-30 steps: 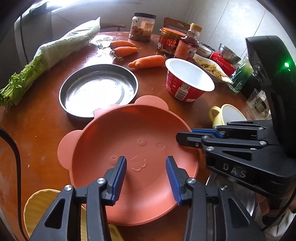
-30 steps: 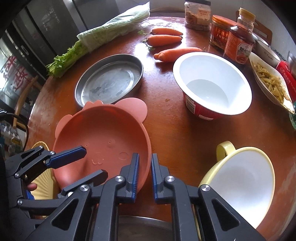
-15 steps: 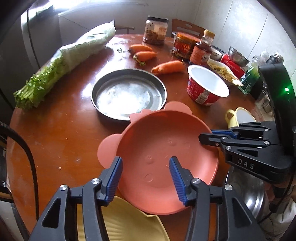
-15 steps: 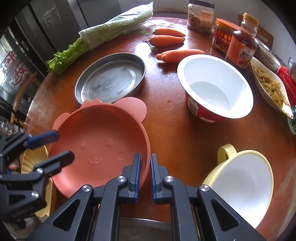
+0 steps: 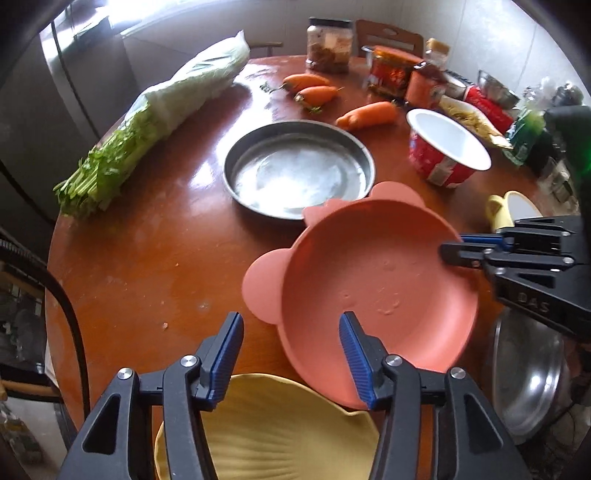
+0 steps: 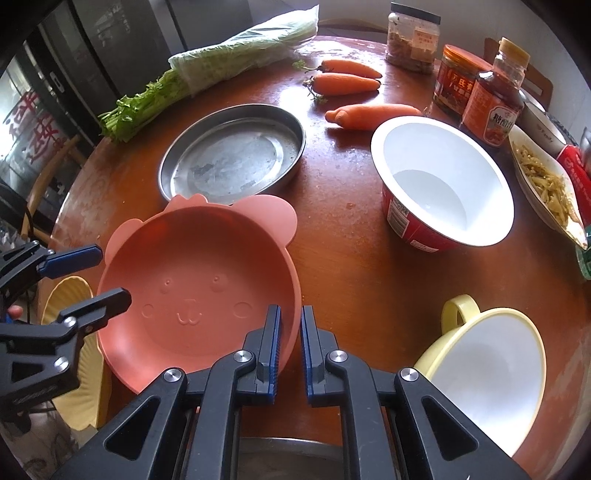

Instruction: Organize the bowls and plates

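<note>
This is a home kitchen or dining corner. A round, reddish-brown wooden table (image 6: 332, 229) carries raw food and everyday tableware: a bunch of celery (image 6: 207, 74) in a clear bag, three carrots (image 6: 347, 83), a jar of pickles (image 6: 413, 35), a jar of chili sauce (image 6: 456, 86) and a bottle of vinegar (image 6: 495, 99). Beside them sit a steel pan (image 6: 232, 155), a pink bear-faced plate (image 6: 192, 295), an instant-noodle cup (image 6: 439, 184) and a yellow mug (image 6: 491, 369). A wooden chair back (image 5: 388, 33) rises behind the table, a steel-grey fridge (image 5: 70, 81) stands at the left, and pale tiles (image 5: 491, 40) cover the wall
</note>
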`<action>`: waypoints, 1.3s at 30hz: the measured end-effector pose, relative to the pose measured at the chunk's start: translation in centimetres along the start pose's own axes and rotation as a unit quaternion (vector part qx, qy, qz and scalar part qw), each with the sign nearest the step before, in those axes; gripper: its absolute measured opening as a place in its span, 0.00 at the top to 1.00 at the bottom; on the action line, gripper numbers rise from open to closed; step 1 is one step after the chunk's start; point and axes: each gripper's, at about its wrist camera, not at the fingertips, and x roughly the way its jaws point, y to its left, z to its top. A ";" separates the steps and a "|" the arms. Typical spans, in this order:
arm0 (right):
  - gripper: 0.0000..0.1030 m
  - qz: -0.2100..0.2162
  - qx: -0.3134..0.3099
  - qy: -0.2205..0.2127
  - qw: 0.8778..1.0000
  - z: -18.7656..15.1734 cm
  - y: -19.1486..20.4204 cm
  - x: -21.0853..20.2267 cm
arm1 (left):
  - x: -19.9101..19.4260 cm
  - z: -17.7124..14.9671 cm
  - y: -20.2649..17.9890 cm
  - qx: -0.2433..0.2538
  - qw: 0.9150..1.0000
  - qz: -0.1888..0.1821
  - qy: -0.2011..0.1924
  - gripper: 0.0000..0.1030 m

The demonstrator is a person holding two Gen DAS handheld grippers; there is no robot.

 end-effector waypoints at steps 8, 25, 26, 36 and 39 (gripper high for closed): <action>0.89 0.001 0.001 0.000 1.000 0.1 0.1 0.0 | 1.9 0.6 -0.1 0.004 0.999 -0.023 0.024 0.47; 0.90 0.001 0.014 -0.002 1.000 0.1 -0.4 0.0 | 2.1 1.0 1.0 -0.042 0.998 -0.047 0.011 0.54; 0.90 0.002 0.015 -0.003 1.000 0.1 -0.5 0.0 | 1.9 0.9 1.1 -0.045 0.998 -0.051 0.006 0.54; 0.90 -0.005 0.020 -0.018 1.000 -0.3 -0.2 -1.3 | 0.1 0.7 0.8 -0.047 0.997 -0.046 -0.026 0.54; 0.90 -0.005 0.022 -0.023 0.999 -0.3 -0.1 -1.9 | -0.7 0.8 0.7 -0.049 0.997 -0.047 -0.034 0.54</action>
